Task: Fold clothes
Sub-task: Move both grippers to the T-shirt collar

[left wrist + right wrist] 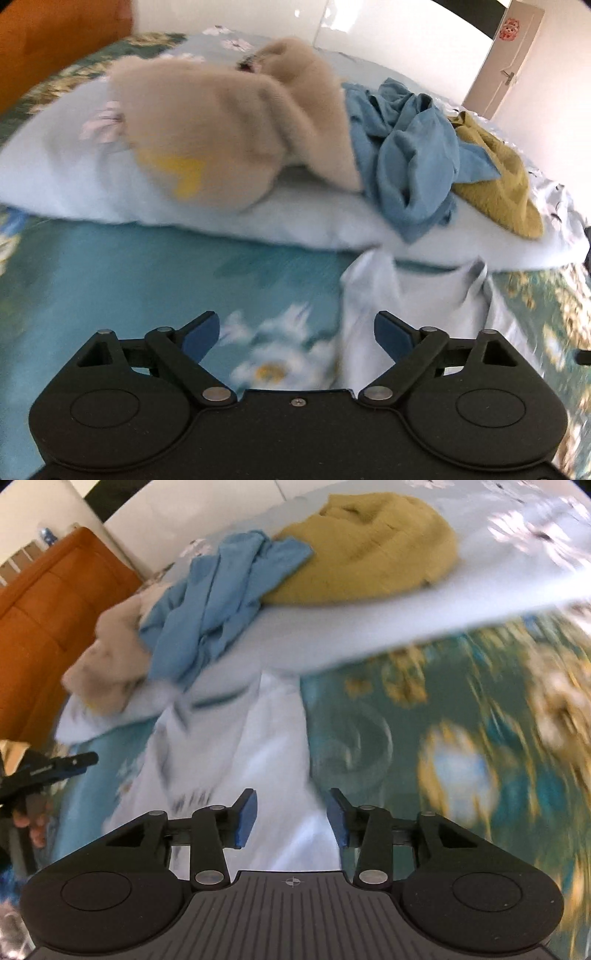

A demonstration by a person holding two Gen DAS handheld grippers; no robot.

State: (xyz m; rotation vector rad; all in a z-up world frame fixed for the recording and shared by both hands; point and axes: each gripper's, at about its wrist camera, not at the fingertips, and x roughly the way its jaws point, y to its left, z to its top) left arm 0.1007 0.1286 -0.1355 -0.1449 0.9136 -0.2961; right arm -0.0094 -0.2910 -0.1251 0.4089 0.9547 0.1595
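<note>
A white garment [258,760] lies on the teal floral bedspread [110,273] in front of both grippers; it also shows in the left wrist view [399,306]. My left gripper [297,338] is open and empty, with the garment's edge by its right finger. My right gripper [291,821] is open above the garment's near end, nothing between its pads. Behind, on a pale blue quilt [74,177], lie a beige fleece garment [229,122], a crumpled blue garment [410,147] and a mustard garment [498,184]. Both views are motion-blurred.
An orange headboard [48,627] stands at the left. A white wall and a door [506,62] are behind the bed. My left gripper and the hand holding it [40,775] show at the left edge of the right wrist view.
</note>
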